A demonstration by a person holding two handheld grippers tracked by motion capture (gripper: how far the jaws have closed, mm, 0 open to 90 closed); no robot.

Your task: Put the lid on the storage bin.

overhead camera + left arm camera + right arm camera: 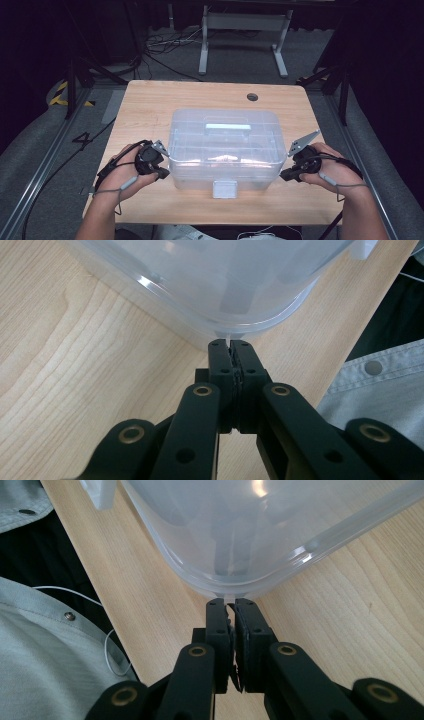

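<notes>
1 wooden table [150, 100], grey floor [310, 55] beyond.

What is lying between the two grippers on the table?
In the high view, the clear plastic box sits between the left gripper and the right gripper.

Lighting: bright overhead on table [150, 100], surroundings dark. Glare: spots on box [260, 487]. Focus: high view soft; near jaws blurred.

Clear plastic box [225, 147], lid on, handle on top, upright mid-table.
</notes>
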